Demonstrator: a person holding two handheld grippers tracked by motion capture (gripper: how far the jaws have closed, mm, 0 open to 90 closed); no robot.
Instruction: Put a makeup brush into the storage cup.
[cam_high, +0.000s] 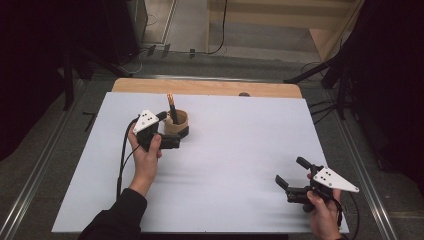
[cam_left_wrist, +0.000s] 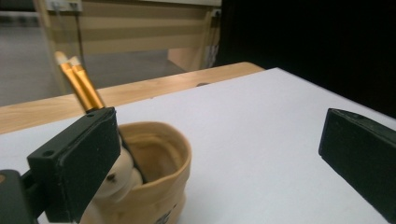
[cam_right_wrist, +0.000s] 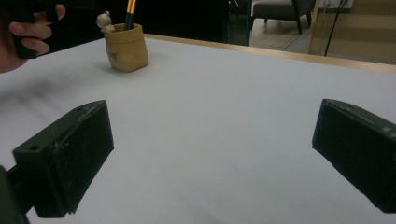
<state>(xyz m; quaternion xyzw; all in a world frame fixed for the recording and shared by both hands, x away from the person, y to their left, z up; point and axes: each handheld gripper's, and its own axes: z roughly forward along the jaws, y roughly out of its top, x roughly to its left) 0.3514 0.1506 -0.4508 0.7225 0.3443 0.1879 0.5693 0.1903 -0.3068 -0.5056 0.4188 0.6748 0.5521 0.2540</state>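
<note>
From above, the left gripper (cam_high: 172, 131) sits just beside a tan sack-shaped holder (cam_high: 179, 120) on the white table (cam_high: 240, 150), its jaws spread with nothing pinched. The left gripper view adds the holder's folded rim and two gold-handled brushes (cam_left_wrist: 83, 84) leaning inside it. The right gripper (cam_high: 292, 175) rests well apart near the table's right edge, jaws also spread; its own view reveals a small figurine (cam_right_wrist: 103, 21) on the holder's rim.

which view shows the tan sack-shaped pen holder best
The right gripper view: the tan sack-shaped pen holder stands whole and unblocked. The left gripper view shows it close but half hidden by a jaw. The high view shows it small, beside the left gripper.
</note>
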